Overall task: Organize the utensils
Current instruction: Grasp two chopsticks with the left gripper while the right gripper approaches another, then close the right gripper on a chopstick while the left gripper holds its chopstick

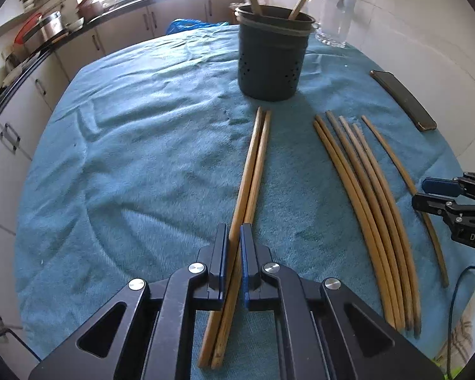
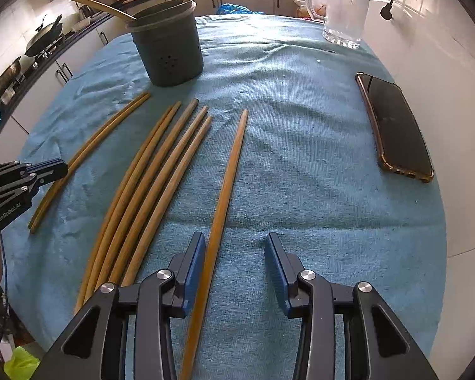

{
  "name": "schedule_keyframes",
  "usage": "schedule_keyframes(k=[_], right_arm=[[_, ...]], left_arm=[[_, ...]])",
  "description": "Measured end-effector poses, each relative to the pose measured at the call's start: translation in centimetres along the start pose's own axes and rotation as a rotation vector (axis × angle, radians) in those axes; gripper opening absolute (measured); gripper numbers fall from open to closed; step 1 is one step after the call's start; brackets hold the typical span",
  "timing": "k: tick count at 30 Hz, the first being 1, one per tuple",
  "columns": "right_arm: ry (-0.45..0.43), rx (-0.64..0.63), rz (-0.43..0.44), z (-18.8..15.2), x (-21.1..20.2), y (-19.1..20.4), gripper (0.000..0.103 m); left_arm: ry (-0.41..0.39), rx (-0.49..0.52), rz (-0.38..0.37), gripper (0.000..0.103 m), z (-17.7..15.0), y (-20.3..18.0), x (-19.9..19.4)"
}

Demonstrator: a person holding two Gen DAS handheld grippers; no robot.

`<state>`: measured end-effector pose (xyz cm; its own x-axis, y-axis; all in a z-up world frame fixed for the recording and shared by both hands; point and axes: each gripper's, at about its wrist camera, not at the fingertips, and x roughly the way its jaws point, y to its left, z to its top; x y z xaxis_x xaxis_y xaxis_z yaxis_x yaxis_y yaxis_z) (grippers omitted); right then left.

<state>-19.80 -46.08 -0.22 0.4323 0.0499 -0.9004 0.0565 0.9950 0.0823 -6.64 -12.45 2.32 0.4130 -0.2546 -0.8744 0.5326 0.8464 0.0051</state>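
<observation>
Chopsticks of pale wood lie on the blue towel [image 1: 126, 158]: a pair [image 1: 250, 171] is pinched between the left gripper [image 1: 234, 247]'s pressed-together jaws, pitched steeply down. The right gripper [image 2: 234, 262], equally steep, straddles a single chopstick [image 2: 228, 177] just beside its left pad, jaws spread, right pad apart.

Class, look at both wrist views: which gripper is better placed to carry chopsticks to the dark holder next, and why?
Probably the left gripper: its jaws are already clamped on a pair of chopsticks. The right gripper is open, with a single chopstick lying between its jaws, ungripped. The holder stands ahead.
</observation>
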Motion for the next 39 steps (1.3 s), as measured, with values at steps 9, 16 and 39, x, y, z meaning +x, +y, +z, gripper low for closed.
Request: schedule_keyframes(k=[9, 16, 39], right_arm=[[0.005, 0.100, -0.021, -0.4, -0.8, -4.6, 0.032], [-0.002, 0.125, -0.002, -0.8, -1.5, -5.9, 0.033], [0.067, 0.326, 0.176, -0.9, -1.0, -7.9, 0.012]], left_arm=[[0.070, -0.211, -0.166, 0.005, -3.6, 2.6, -1.9], [-0.043, -0.087, -0.194, 0.007, -2.7, 0.4, -4.1], [0.176, -0.369, -0.232, 0.007, -1.6, 2.8, -0.2]])
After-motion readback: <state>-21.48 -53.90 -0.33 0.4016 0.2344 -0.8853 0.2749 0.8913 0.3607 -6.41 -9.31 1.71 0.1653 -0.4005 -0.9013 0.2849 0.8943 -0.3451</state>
